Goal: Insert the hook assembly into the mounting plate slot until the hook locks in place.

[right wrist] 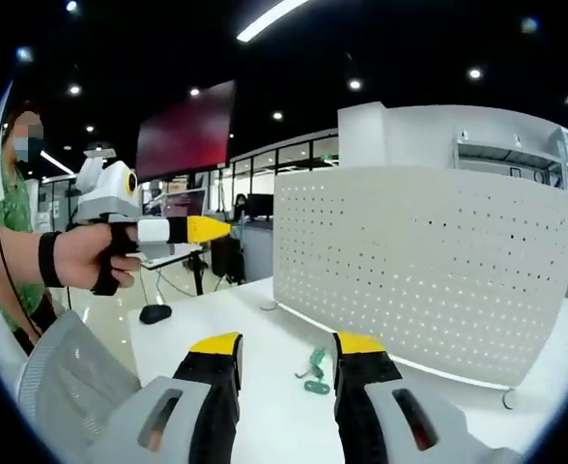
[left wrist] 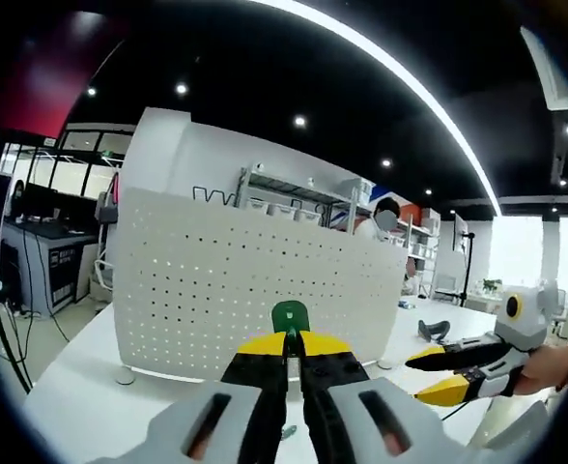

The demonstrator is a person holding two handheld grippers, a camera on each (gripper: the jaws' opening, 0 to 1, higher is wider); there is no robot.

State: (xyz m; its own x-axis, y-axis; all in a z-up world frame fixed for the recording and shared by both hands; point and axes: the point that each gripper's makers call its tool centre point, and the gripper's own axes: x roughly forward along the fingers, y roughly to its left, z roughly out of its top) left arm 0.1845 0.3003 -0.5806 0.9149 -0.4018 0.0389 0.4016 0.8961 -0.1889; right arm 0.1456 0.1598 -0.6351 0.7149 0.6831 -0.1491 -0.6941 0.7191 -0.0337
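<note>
Left gripper (left wrist: 293, 340) is clamped on a green hook (left wrist: 290, 315), just before the white pegboard (left wrist: 245, 280). Right gripper (right wrist: 286, 350) stands wide, empty, over another green hook (right wrist: 313, 370) on the table (right wrist: 216, 314). We judge the hook light, rigid, slippery; grip its flat tab.

White table (right wrist: 265, 406): upright pegboard plate (right wrist: 419, 271) near far edge, green hook (right wrist: 314, 372) lying before it.
</note>
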